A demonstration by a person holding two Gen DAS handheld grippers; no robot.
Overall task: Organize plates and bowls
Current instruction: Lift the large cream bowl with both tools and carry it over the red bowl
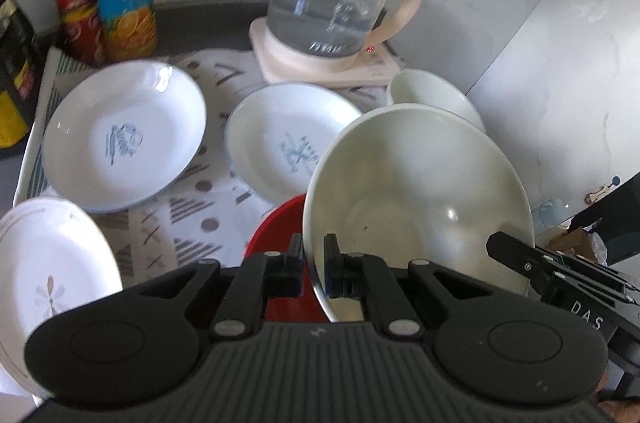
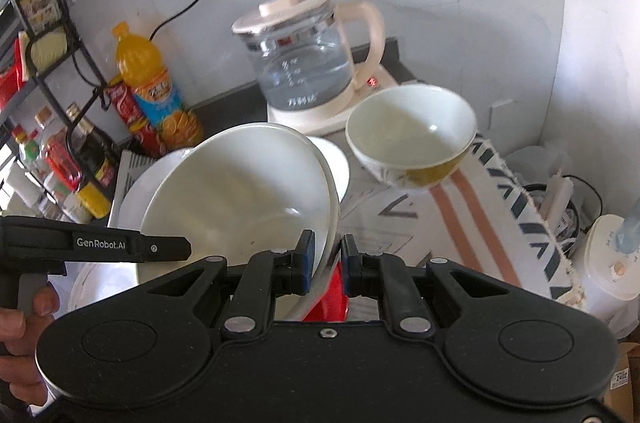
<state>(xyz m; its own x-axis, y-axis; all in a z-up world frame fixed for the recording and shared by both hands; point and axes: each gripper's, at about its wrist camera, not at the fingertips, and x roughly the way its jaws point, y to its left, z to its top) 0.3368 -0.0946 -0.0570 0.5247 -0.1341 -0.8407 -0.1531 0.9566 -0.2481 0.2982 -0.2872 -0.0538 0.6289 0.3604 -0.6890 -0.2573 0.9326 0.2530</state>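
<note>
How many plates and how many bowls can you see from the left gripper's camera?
Plates: 3 (left blue-print plate, middle blue-print plate, flower plate)
Bowls: 3 (big white bowl, small white bowl, red bowl)
Total: 6

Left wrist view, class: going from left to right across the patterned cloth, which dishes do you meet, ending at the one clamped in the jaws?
Flower-patterned plate → blue-print plate → second blue-print plate → large white bowl, clamped at its rim by the left gripper.
</note>
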